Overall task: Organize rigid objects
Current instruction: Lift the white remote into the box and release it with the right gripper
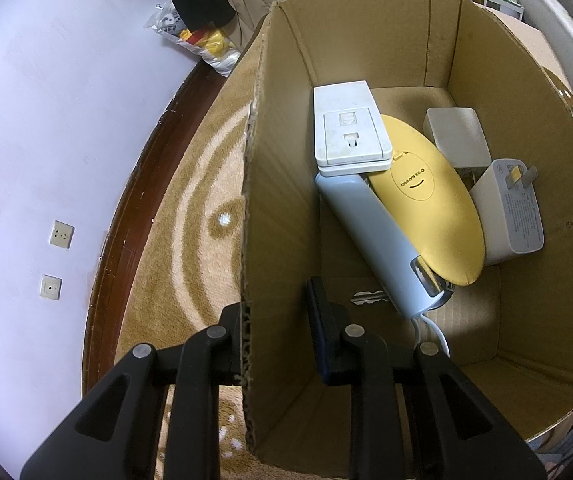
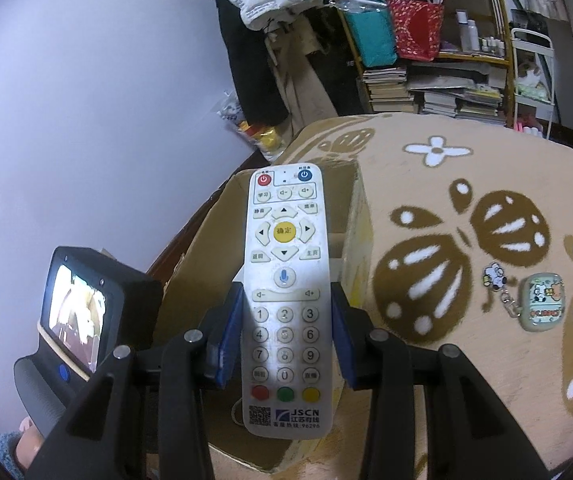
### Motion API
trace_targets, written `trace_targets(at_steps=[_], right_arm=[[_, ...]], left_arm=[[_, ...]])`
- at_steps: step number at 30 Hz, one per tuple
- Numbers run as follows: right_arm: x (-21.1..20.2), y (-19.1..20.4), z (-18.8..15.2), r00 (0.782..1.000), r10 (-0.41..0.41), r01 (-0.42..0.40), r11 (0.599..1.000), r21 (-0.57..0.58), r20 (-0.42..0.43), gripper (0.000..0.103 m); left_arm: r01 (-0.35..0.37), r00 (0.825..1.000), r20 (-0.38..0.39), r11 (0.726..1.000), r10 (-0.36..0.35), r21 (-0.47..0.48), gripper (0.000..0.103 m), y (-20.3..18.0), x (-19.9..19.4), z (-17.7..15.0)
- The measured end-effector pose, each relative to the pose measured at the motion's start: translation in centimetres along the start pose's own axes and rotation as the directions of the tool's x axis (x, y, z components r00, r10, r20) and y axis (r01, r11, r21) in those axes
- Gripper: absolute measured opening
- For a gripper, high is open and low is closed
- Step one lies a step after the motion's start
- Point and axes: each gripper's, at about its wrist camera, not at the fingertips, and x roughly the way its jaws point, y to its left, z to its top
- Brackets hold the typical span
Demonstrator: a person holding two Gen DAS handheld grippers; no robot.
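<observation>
Remote (image 2: 286, 296): I hold it between the right gripper's (image 2: 286, 336) closed pads, above the cardboard box (image 2: 190, 264).
Left gripper (image 1: 278, 332): I see its jaws straddling the box (image 1: 252, 240) wall; contact unclear.
Box contents: yellow case (image 1: 434, 208), chargers, at 12 o'clock.
Rug (image 2: 466, 184): earbud case (image 2: 542, 304) at 3 o'clock.

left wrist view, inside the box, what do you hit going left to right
white switch plate → blue-grey device → yellow oval case → white charger, all inside the cardboard box
</observation>
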Motion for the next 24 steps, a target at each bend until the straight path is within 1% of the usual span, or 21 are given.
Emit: trace_targets(at_steps=[9, 16, 20, 24], right_arm=[[0.3, 0.7, -0.3, 1.000, 0.022, -0.022, 1.000, -0.016, -0.003, 0.043], [0.9, 1.1, -0.5, 0.999, 0.036, -0.037, 0.999, -0.035, -0.032, 0.043], [1.2, 1.2, -0.6, 0.999, 0.031, -0.033, 0.999, -0.038, -0.037, 0.043], [1.6, 1.5, -0.9, 0.999, 0.006, -0.009, 0.998, -0.061, -0.047, 0.043]], left_arm=[[0.001, 1.000, -0.001, 1.000, -0.001, -0.001, 0.023, 0.0, 0.1, 0.0], [0.006, 1.000, -0.004, 1.000, -0.006, -0.005, 0.023, -0.3, 0.1, -0.1], [0.008, 1.000, -0.004, 1.000, -0.008, -0.007, 0.023, -0.5, 0.1, -0.3], [0.014, 1.000, -0.006, 1.000, -0.014, -0.013, 0.023, -0.6, 0.1, -0.4]])
